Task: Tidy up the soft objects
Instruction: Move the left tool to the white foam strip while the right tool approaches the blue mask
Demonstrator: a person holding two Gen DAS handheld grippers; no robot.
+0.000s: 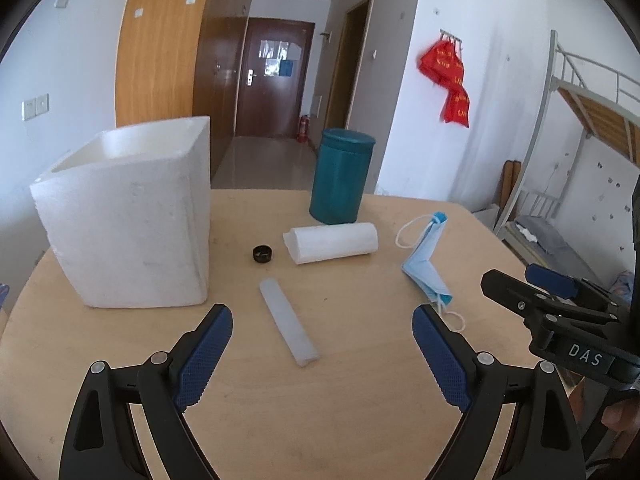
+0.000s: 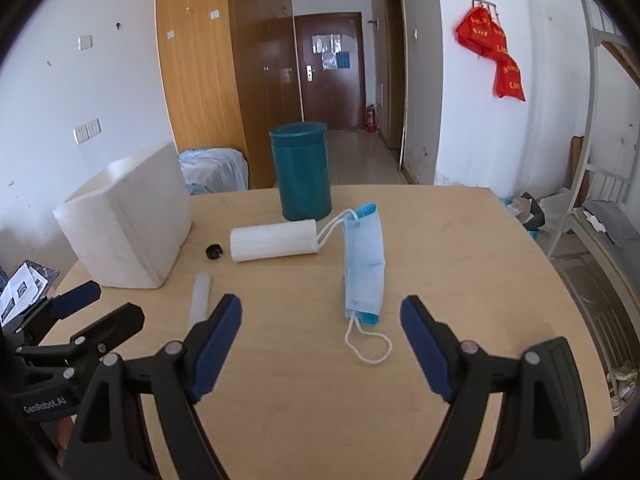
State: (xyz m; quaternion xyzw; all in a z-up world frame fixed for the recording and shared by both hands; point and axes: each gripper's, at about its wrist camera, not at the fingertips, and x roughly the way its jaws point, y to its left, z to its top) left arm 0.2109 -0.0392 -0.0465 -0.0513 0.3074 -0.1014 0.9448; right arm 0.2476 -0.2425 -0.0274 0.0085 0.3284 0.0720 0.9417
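Both wrist views look forward and downward across the bench toward the teal canister. Left view sits left of right; both share the canister's surroundings.

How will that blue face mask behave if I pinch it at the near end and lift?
The face mask lies folded and creased on the table, so it is probably floppy and will droop or unfold. It looks thin and very light. Its ear loops trail loose, so they may dangle or snag the open right gripper.
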